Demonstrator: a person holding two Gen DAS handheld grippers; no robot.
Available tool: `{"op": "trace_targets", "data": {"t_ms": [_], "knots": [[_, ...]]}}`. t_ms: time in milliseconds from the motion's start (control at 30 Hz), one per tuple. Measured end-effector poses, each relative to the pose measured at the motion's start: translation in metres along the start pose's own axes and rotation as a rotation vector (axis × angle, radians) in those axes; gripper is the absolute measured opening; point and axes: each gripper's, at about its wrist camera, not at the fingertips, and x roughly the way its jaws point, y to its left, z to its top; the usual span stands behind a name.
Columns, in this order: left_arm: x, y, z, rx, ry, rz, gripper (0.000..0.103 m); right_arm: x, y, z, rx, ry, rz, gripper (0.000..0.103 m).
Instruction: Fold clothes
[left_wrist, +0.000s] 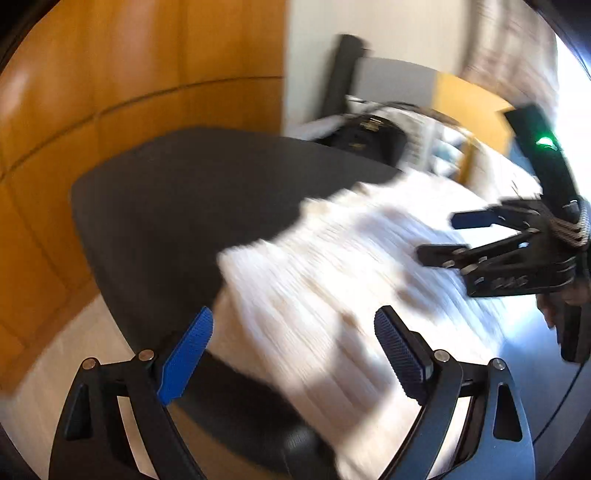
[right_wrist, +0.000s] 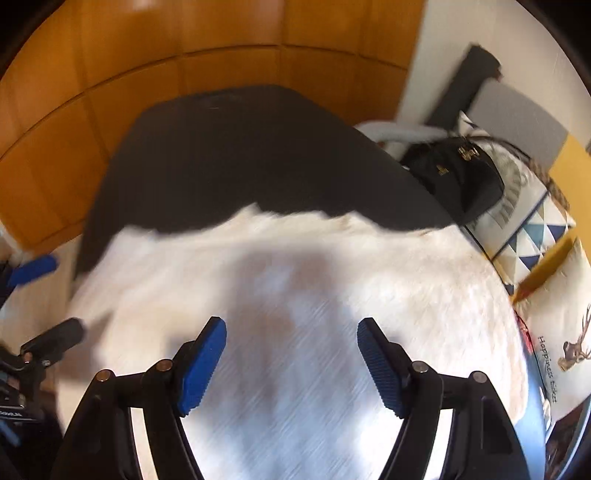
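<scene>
White garment (right_wrist: 280, 266) lies spread over the near half of the dark counter (right_wrist: 236, 155), its far edge ragged and one side hanging off the counter's edge. We find both views blurred, so fold lines cannot be read. Left tool (left_wrist: 293, 354) and right tool (right_wrist: 291, 360) each stand wide open above the cloth, gripping nothing. We judge this spread suits either squaring up or pressing flat.
</scene>
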Motion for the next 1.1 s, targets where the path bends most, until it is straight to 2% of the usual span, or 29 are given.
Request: {"op": "trace_targets", "data": {"t_ms": [33, 67, 133, 167, 233, 300, 333, 400, 500, 633, 700, 833, 933, 967, 1033, 1100], "knots": [[-0.003, -0.008, -0.009, 0.025, 0.007, -0.021, 0.092, 0.008, 0.008, -0.015, -0.011, 0.049, -0.025, 0.075], [0.004, -0.019, -0.019, 0.062, 0.062, -0.042, 0.092, 0.011, 0.013, -0.028, 0.002, 0.040, -0.041, 0.075], [0.018, -0.033, -0.034, 0.106, 0.165, -0.049, 0.091, 0.000, 0.005, -0.036, 0.088, 0.020, -0.013, 0.075], [0.015, -0.033, -0.036, 0.097, 0.155, -0.052, 0.091, -0.006, 0.000, -0.038, 0.135, 0.013, 0.005, 0.074], [0.010, -0.033, -0.039, 0.081, 0.133, -0.054, 0.091, -0.028, -0.011, -0.043, 0.203, -0.032, -0.013, 0.073], [-0.001, -0.033, -0.036, 0.081, 0.074, -0.024, 0.091, -0.047, -0.019, -0.050, 0.227, -0.067, -0.080, 0.074], [-0.007, -0.034, -0.033, 0.087, 0.033, -0.031, 0.091, -0.047, -0.024, -0.055, 0.245, -0.060, -0.095, 0.074], [-0.011, -0.038, -0.026, 0.107, -0.025, -0.032, 0.091, -0.040, -0.036, -0.064, 0.287, -0.030, -0.111, 0.074], [-0.005, -0.046, -0.014, 0.148, -0.072, -0.019, 0.092, -0.009, -0.041, -0.075, 0.313, 0.107, -0.065, 0.074], [0.026, -0.049, -0.017, 0.163, 0.109, -0.013, 0.092, -0.033, -0.044, -0.072, 0.320, 0.025, -0.074, 0.075], [0.019, -0.046, -0.011, 0.129, 0.080, -0.034, 0.092, -0.049, -0.047, -0.067, 0.325, -0.012, -0.079, 0.075], [0.006, -0.040, 0.001, 0.058, 0.027, -0.074, 0.092, -0.031, -0.071, -0.064, 0.362, 0.022, -0.078, 0.075], [0.014, -0.033, 0.020, -0.020, 0.071, -0.077, 0.092, -0.015, -0.089, -0.061, 0.391, 0.053, -0.078, 0.075], [0.024, -0.033, 0.022, -0.021, 0.109, -0.051, 0.092, -0.009, -0.096, -0.060, 0.401, 0.063, -0.077, 0.078], [0.042, -0.033, 0.026, -0.025, 0.179, -0.004, 0.092, 0.001, -0.108, -0.059, 0.420, 0.084, -0.077, 0.077], [0.043, -0.031, 0.031, -0.040, 0.176, -0.001, 0.092, -0.006, -0.113, -0.057, 0.438, 0.072, -0.068, 0.076]]}}
